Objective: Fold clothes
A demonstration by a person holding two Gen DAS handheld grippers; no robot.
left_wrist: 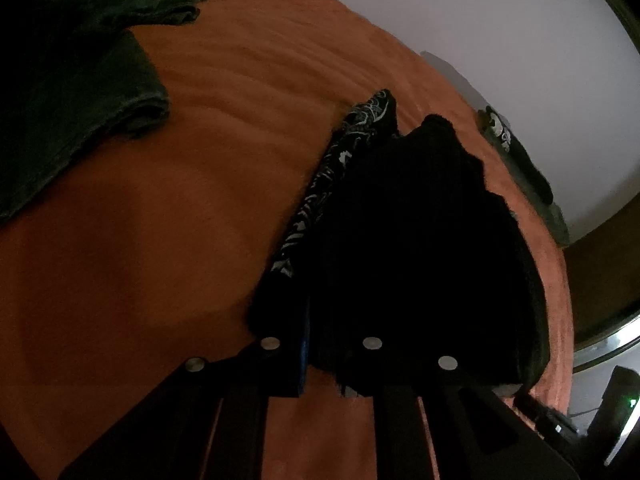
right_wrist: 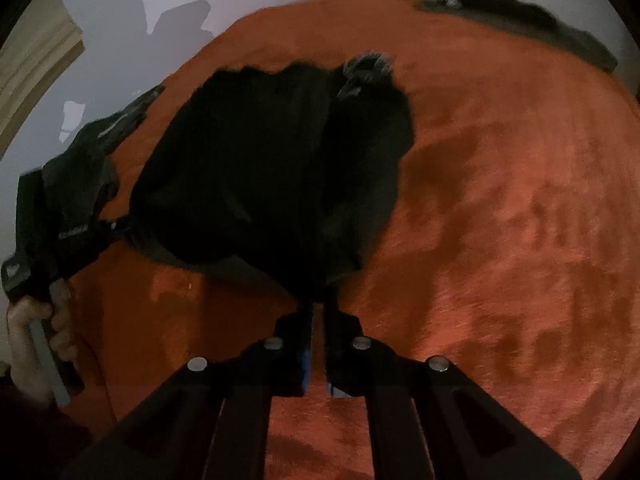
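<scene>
A black garment (left_wrist: 420, 240) with a white-patterned side (left_wrist: 320, 188) lies bunched on an orange blanket (left_wrist: 200, 160). My left gripper (left_wrist: 322, 344) is shut on its near edge, and the black cloth drapes over the right finger. In the right wrist view the same black garment (right_wrist: 248, 160) spreads away from my right gripper (right_wrist: 318, 308), whose blue-padded fingers (right_wrist: 306, 344) are pinched shut on its near hem. At that view's left edge a hand (right_wrist: 28, 320) holds the other gripper's handle, next to the garment's left side.
Dark grey folded clothes (left_wrist: 72, 100) lie at the blanket's left (right_wrist: 80, 168). Another dark printed garment (left_wrist: 516, 152) rests along the blanket's far edge (right_wrist: 520, 12). A white wall (left_wrist: 480, 20) rises behind. Bare orange blanket (right_wrist: 500, 200) stretches to the right.
</scene>
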